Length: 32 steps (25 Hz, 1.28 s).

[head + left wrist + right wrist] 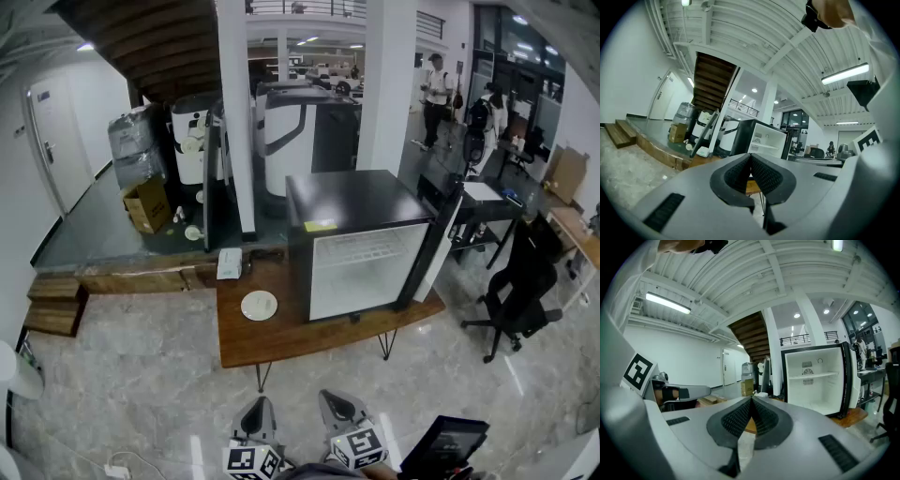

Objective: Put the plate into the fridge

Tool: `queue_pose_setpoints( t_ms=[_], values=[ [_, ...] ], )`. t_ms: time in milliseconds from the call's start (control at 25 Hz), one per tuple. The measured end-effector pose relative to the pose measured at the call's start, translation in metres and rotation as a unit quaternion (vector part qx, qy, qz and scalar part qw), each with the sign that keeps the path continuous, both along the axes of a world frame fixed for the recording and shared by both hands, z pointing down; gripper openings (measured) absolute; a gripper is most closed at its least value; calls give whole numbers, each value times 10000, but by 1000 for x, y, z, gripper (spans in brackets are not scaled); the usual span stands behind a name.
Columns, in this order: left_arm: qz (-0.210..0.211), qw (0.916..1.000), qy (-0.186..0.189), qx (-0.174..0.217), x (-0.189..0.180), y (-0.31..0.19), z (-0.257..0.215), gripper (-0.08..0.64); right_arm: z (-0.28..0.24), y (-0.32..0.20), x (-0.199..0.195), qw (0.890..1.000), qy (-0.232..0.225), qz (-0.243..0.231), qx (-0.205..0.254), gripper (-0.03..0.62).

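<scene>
A white plate [259, 305] lies on the left part of the low wooden table [281, 339]. To its right stands a small black fridge [349, 202] with its door [433, 242] swung open and its white inside bare. Both grippers are held low near the floor, well short of the table. My left gripper [258, 411] is shut with nothing in it, jaws pressed together [750, 159]. My right gripper [337, 406] is shut and empty too [751, 402]. The open fridge [815, 380] shows in the right gripper view, and the fridge [761, 140] appears in the left one.
A small white box [230, 263] lies at the table's far left edge. A white pillar [234, 112] rises behind the table. A black office chair [520, 281] stands at the right. Cardboard box [148, 204], water bottles and large appliances sit on the raised platform behind. People stand far back.
</scene>
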<state>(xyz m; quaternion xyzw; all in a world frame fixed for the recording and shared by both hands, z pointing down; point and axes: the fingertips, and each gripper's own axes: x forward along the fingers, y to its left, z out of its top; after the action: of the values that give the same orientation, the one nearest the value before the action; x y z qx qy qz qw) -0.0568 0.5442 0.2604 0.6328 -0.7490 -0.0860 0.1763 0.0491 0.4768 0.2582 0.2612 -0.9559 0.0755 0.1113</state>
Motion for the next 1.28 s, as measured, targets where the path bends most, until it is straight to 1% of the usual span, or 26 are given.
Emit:
queue_pose_setpoints(
  t_ms=[160, 240, 440, 560, 720, 880, 1040, 1280],
  values=[
    [125, 9977, -539, 382, -50, -49, 6, 20, 8, -39, -46, 9986, -370, 117, 347, 17],
    [136, 9960, -716, 509, -65, -68, 7, 18, 10, -55, -59, 9977, -462, 138, 478, 17],
    [-36, 9962, -771, 397, -72, -80, 20, 18, 25, -64, -62, 9983, -367, 66, 453, 17],
    [-69, 9960, -821, 356, -73, -89, 23, 18, 28, -73, -63, 9982, -341, 30, 485, 17],
    [-67, 9954, -916, 283, -66, -103, 24, 20, 27, -89, -65, 9980, -444, -102, 442, 17],
    [-65, 9944, -1023, 269, -53, -122, 26, 20, 26, -110, -61, 9969, -480, -110, 613, 18],
    [153, 9923, -1219, 155, -19, -149, 41, 19, 38, -136, -42, 9965, -591, -81, 590, 20],
    [21, 9914, -1310, 37, 13, -187, 61, 20, 68, -178, -6, 9969, -662, -116, 406, 20]
  ],
)
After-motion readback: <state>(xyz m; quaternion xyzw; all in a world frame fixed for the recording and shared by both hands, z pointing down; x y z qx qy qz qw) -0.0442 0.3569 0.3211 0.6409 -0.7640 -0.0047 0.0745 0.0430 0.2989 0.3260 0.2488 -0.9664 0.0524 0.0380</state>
